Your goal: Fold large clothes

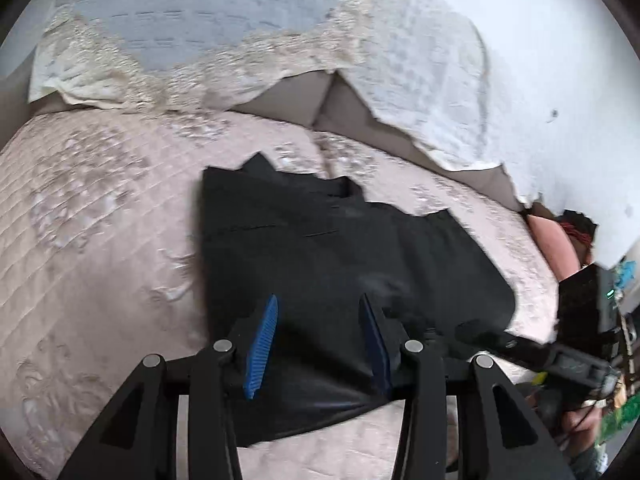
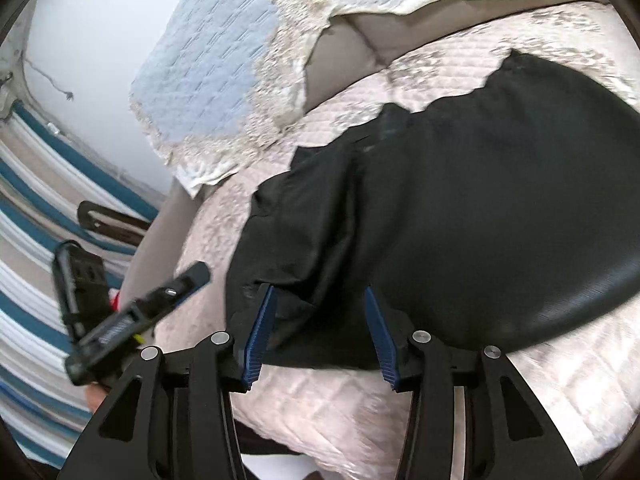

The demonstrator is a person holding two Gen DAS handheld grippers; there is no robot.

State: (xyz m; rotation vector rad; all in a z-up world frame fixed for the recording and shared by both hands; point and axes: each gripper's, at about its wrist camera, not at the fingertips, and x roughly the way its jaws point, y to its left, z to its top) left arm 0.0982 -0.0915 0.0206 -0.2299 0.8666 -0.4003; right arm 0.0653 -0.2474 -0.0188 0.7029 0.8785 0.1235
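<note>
Here we are at the bed, and the black garment (image 1: 320, 248) lies spread on the pale pink quilted cover (image 1: 88, 216), roughly in the middle of it, already doubled over into a broad dark slab with a ragged far edge. From the right wrist view the same garment (image 2: 480, 208) fills the right half of the picture, its near left corner bunched into folds.

The left gripper (image 1: 318, 308) hangs low over the near edge of the cloth, jaws spread, blue ribbed pads (image 1: 262, 344) apart with black fabric showing in the gap between them. Nothing is pinched; the pads press on nothing.

Over on the other side, the right gripper (image 2: 319, 300) hovers above that rumpled near corner, jaws likewise spread, blue pads (image 2: 258, 332) clear of each other, the cloth lying under the gap and not clamped.

Each camera catches the other tool: the right one pokes in from the near right in the left wrist view, the left one comes in as a dark bar at the near left in the right wrist view.

Farther back, a cream lace-edged throw (image 1: 420, 92) with a pale blue panel drapes over the grey headboard (image 1: 296, 98), against a white wall (image 1: 560, 40). To the left in the right wrist view, a blue and white striped fabric (image 2: 36, 288) hangs beside the bed.
</note>
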